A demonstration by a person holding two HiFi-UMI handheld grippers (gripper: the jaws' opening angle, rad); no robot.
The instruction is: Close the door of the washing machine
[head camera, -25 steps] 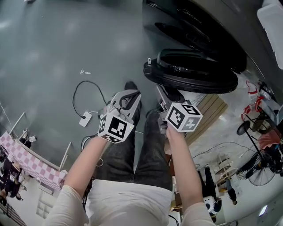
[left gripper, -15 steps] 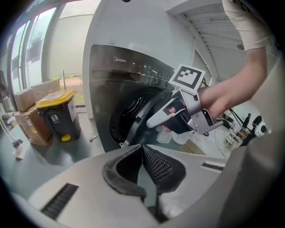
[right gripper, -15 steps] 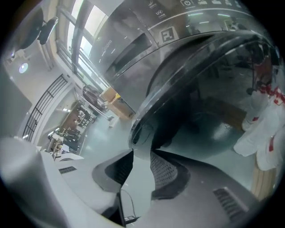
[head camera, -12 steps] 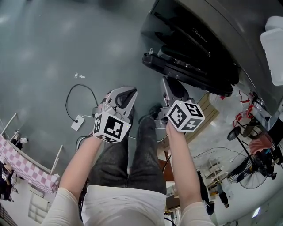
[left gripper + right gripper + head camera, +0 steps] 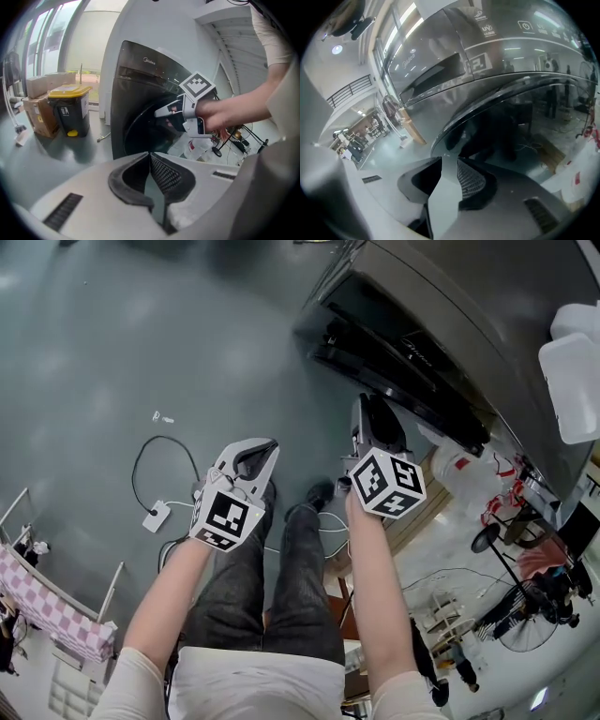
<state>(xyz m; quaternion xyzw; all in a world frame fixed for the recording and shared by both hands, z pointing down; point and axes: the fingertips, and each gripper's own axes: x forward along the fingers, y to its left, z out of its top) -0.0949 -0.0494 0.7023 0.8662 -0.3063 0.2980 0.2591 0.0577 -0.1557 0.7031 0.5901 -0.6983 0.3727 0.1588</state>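
Head view: left tongs hang pressed together and empty, apart from the washing machine. Right tongs, slightly spread after just closing, pinch nothing just beside its door, which lies against the machine's front.

Count, head view: washing machine, one; door, one. Two grippers: left hand-held gripper, right hand-held gripper. White plug lies at 8 o'clock: one. Yellow-lidded bin: one.
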